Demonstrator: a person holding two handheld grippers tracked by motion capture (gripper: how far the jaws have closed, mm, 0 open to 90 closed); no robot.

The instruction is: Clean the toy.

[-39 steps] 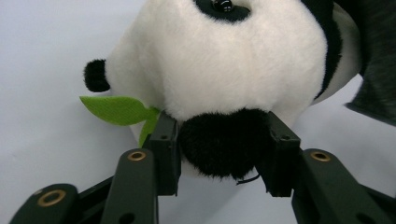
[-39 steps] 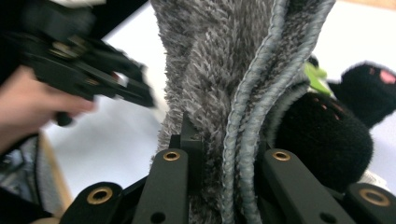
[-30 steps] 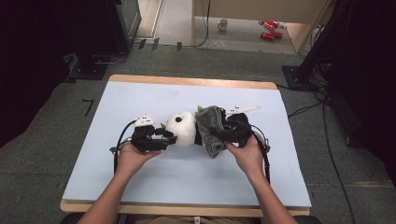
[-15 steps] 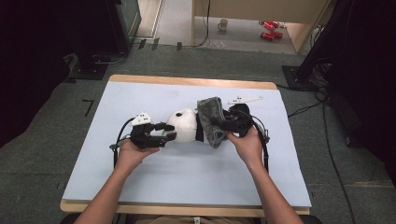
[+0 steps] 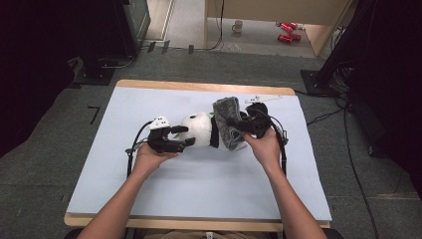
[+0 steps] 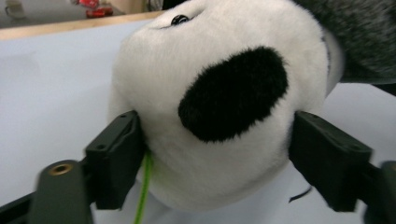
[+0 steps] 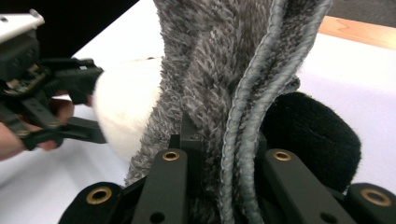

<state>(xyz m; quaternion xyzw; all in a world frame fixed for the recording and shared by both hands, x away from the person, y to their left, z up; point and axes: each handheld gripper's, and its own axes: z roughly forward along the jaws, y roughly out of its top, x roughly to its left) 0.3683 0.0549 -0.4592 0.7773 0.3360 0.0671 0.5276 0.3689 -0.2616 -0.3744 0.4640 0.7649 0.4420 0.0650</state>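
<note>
A black-and-white panda plush (image 5: 199,130) lies on its side mid-table. Its white head (image 6: 210,93) sits between the jaws of my left gripper (image 5: 186,135), which have just been opening; both pads still touch the fur, so it is shut on the head. A green thread (image 6: 145,186) hangs by one pad. A grey fuzzy cloth (image 5: 226,122) covers the plush's other end. My right gripper (image 5: 241,124) is shut on that cloth's corded edge (image 7: 247,93), with a black plush part (image 7: 313,135) just behind it. The right gripper view also shows the left gripper (image 7: 60,102).
A pale blue mat (image 5: 199,199) covers the wooden table (image 5: 199,85). Both forearms come in from the near edge. On the floor beyond stand a cup (image 5: 238,25) and red cans (image 5: 286,31). Cables (image 5: 348,149) run along the table's right side.
The right gripper has carried the grey cloth a little away from me, up over the plush's body. The left hand has edged right, toward the head.
</note>
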